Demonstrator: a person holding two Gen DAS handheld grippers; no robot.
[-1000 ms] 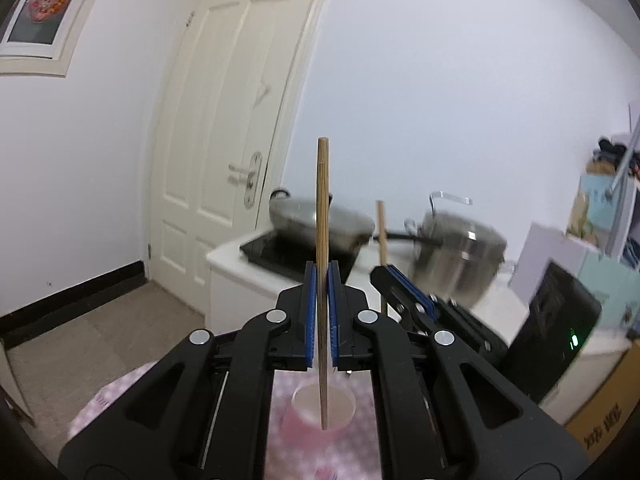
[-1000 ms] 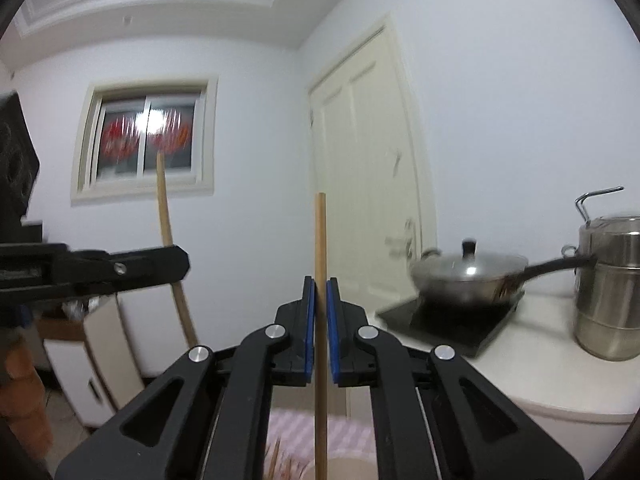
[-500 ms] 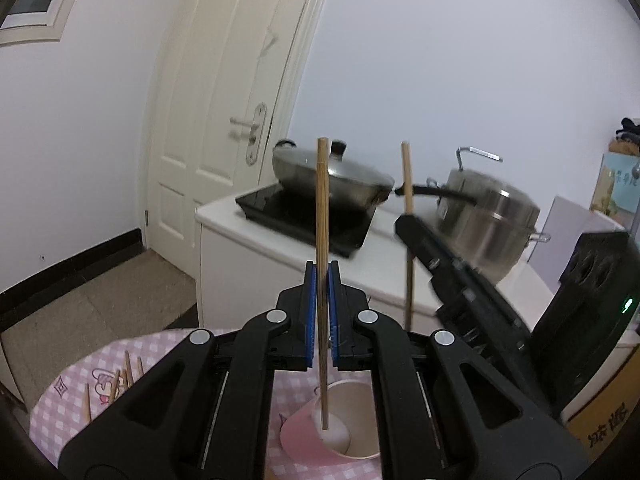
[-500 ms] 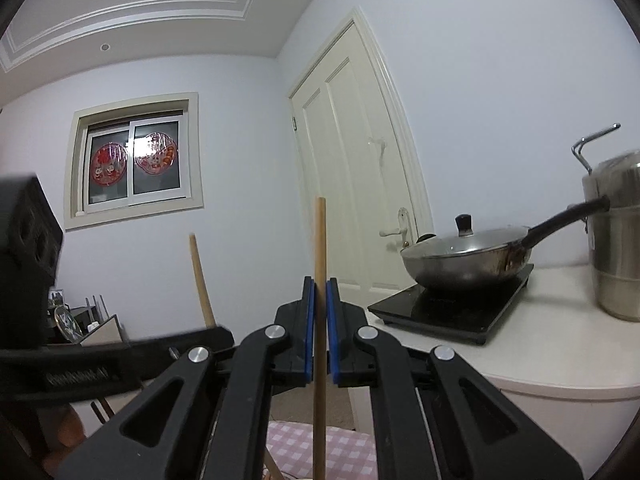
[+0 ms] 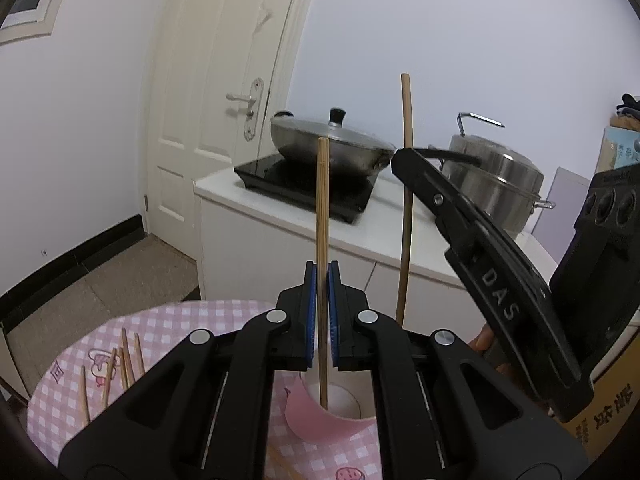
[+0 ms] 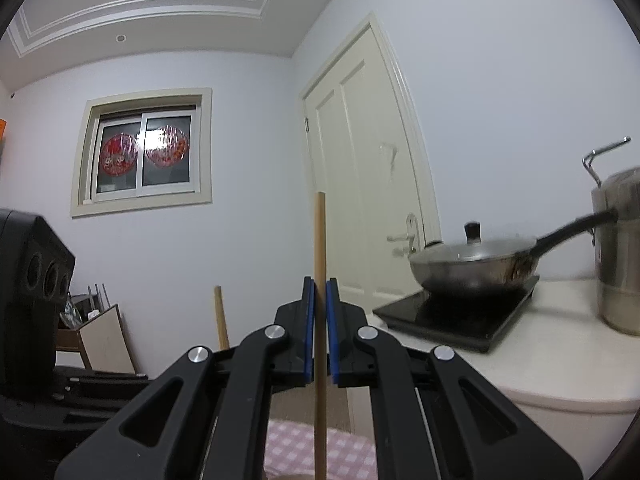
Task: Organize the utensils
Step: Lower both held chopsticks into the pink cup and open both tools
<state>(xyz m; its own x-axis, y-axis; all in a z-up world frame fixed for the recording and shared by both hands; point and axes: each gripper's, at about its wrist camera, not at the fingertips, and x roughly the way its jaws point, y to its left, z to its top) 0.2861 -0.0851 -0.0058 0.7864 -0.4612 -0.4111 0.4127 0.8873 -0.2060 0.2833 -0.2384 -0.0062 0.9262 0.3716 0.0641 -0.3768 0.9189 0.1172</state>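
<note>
My left gripper (image 5: 322,276) is shut on an upright wooden chopstick (image 5: 322,208). Its lower tip reaches down inside the pink paper cup (image 5: 310,416) on the checked tablecloth (image 5: 168,328). To the right, my right gripper (image 5: 404,160) holds a second chopstick (image 5: 407,216) upright, behind the cup's far side. In the right wrist view my right gripper (image 6: 320,284) is shut on that chopstick (image 6: 320,240), whose lower end runs out of the frame. The left gripper's chopstick (image 6: 221,316) shows low at the left. Several loose chopsticks (image 5: 120,364) lie on the cloth to the left.
Behind the table stands a white counter (image 5: 280,232) with a lidded wok (image 5: 328,144) on a black hob and a steel pot (image 5: 496,176). A cream door (image 5: 224,80) is at the back left, and a cardboard box (image 5: 608,416) at the right.
My left gripper has sunk and tilted down, so the cup and tablecloth show larger and the chopstick tip sits lower in the cup. The right gripper's chopstick stands closer beside it.
</note>
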